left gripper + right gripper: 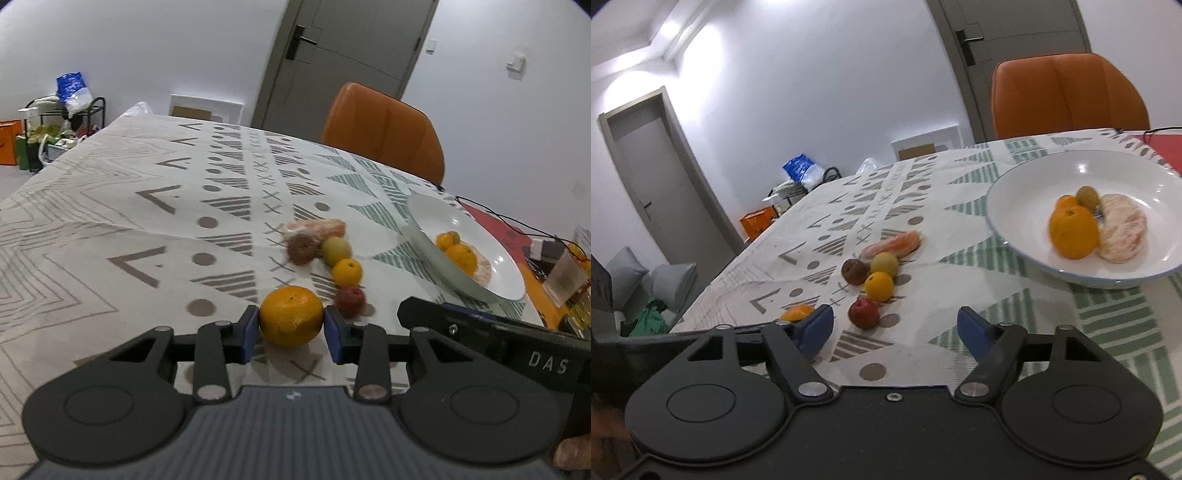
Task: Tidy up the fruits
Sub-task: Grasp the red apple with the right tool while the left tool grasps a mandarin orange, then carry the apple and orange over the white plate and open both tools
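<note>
My left gripper (291, 330) is shut on a large orange (291, 315) just above the tablecloth. Beyond it lie a red apple (349, 301), a small orange (346, 272), a green fruit (335, 250), a brown fruit (302, 249) and peeled citrus (317, 228). A white bowl (491, 236) at the right holds an orange (1073, 232), a small orange, a green fruit and peeled citrus (1123, 232). My right gripper (895, 328) is open and empty, near the red apple (863, 313). The held orange (796, 313) shows at its left.
An orange chair (384, 129) stands at the table's far side. A red mat (491, 221) with black cables lies behind the bowl. The patterned tablecloth (147, 221) stretches left. A rack with bags (62, 122) stands on the floor at the far left.
</note>
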Demonstrator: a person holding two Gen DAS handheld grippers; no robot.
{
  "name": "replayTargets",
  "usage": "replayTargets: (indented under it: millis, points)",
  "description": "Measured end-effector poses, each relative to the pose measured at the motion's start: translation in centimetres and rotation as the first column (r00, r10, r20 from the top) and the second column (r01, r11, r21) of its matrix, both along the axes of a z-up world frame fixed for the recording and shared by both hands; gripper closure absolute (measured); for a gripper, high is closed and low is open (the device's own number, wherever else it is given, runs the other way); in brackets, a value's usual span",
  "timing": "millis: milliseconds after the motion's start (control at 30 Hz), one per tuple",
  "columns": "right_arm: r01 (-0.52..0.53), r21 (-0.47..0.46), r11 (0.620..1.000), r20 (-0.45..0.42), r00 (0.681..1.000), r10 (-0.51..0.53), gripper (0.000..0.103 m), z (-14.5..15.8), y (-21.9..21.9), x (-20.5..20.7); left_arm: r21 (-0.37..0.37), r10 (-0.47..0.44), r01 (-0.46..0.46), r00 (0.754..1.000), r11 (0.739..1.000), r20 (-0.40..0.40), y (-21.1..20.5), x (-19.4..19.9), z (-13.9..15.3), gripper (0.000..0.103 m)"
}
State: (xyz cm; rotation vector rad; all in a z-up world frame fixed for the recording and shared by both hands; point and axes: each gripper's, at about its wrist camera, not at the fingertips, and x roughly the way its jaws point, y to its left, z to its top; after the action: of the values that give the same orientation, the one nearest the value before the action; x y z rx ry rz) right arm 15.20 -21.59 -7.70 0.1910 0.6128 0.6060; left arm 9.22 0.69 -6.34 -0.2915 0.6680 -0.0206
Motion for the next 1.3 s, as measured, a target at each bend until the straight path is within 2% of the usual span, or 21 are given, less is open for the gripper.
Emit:
replayTargets:
  millis: [200, 433, 633, 700, 733, 767, 1300]
  points:
    - [-0.018, -0.029, 0.999, 0.012, 1.0, 0.019, 0.036, 0.2, 1.6, 0.2, 0.0, 0.038, -0.038, 0.999, 0.999, 0.003, 1.3, -0.1, 0.2, 0.067]
    - [-0.05, -0.045, 0.998, -0.002, 0.999, 0.05, 0.044, -0.2, 3.1, 0.9, -0.004, 0.064, -0.064, 0.998, 0.998, 0.008, 2.3, -0.2, 0.3, 0.067]
    - [-0.061, -0.059, 0.996, -0.001, 0.998, 0.061, 0.047, -0.4, 4.4, 1.2, -0.006, 0.079, -0.079, 0.997, 0.997, 0.012, 2.8, -0.5, 0.4, 0.067]
    - [-0.066, -0.072, 0.995, 0.0, 0.998, 0.066, 0.06, -0.6, 4.7, 1.2, -0.007, 0.078, -0.078, 0.997, 0.997, 0.013, 2.8, -0.5, 0.4, 0.067]
    - [-0.064, -0.075, 0.995, -0.007, 0.998, 0.064, 0.073, -0.7, 4.8, 1.3, -0.009, 0.077, -0.077, 0.997, 0.997, 0.014, 2.8, -0.5, 0.4, 0.067]
    - [-0.057, -0.074, 0.996, -0.015, 0.998, 0.056, 0.079, -0.8, 4.7, 1.4, -0.013, 0.076, -0.075, 0.997, 0.997, 0.016, 2.8, -0.6, 0.4, 0.067]
    - [-0.011, -0.02, 1.0, 0.008, 1.0, 0.011, 0.081, 0.2, 2.6, 0.3, -0.024, 0.032, -0.031, 0.999, 0.999, 0.038, 1.5, -0.4, 1.2, 0.067]
